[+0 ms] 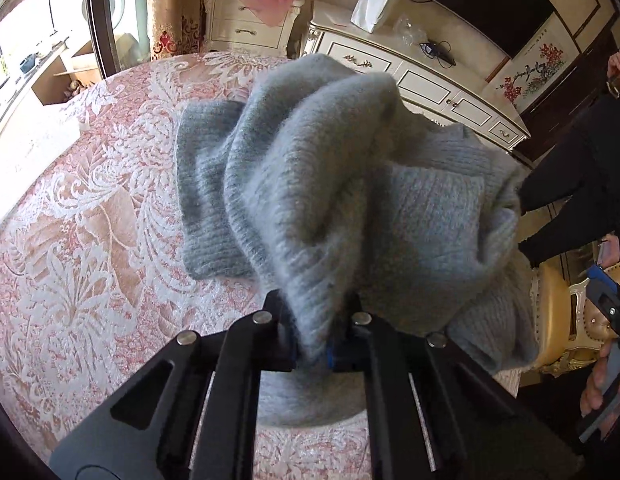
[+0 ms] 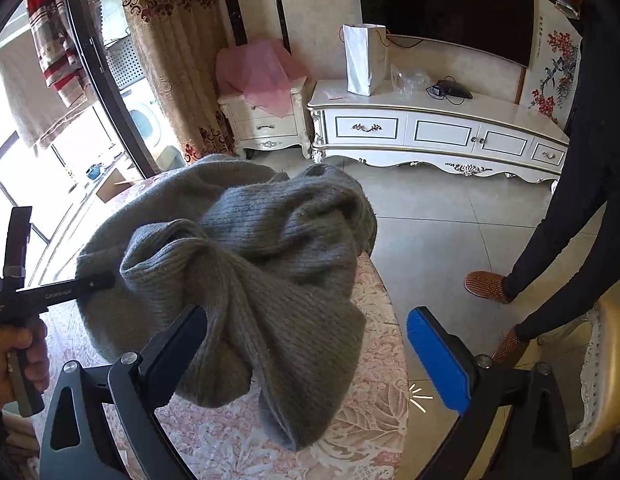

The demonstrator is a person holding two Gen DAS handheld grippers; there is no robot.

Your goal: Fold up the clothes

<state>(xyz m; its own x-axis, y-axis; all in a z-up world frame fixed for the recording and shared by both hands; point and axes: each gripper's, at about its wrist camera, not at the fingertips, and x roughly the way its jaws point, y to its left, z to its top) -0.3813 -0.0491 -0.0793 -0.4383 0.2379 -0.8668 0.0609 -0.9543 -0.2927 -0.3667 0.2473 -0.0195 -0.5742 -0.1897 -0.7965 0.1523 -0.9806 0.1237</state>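
Nearest, left gripper [image 1: 314,350]: jaws drawn close together, pinching a bunched ridge of the grey knitted sweater [image 1: 349,184] between them.

Right gripper [image 2: 306,336]: jaws spread wide, nothing clamped; its left finger touched or sat just under the hanging knit, its blue-padded right finger [image 2: 437,360] stood clear of it.

Sweater: lifted in a crumpled mound ahead of and above both claws, one ribbed part lying flat on the pink floral tablecloth [image 1: 90,240] to the left of the left gripper, a loose end drooping between the right gripper's fingers.

Progress, as judged: barely begun. No flat panel, no crease laid; spreading, squaring and every fold remained.

Beyond the claws: white cabinet [image 2: 429,132] with a white paper bag [image 2: 363,60], dark screen above it, a bystander's dark-clad legs [image 2: 549,248] to the right.

Writing: small white lettering on the left tool's arm, seen from the right wrist, too fine to read. No brand legible elsewhere.
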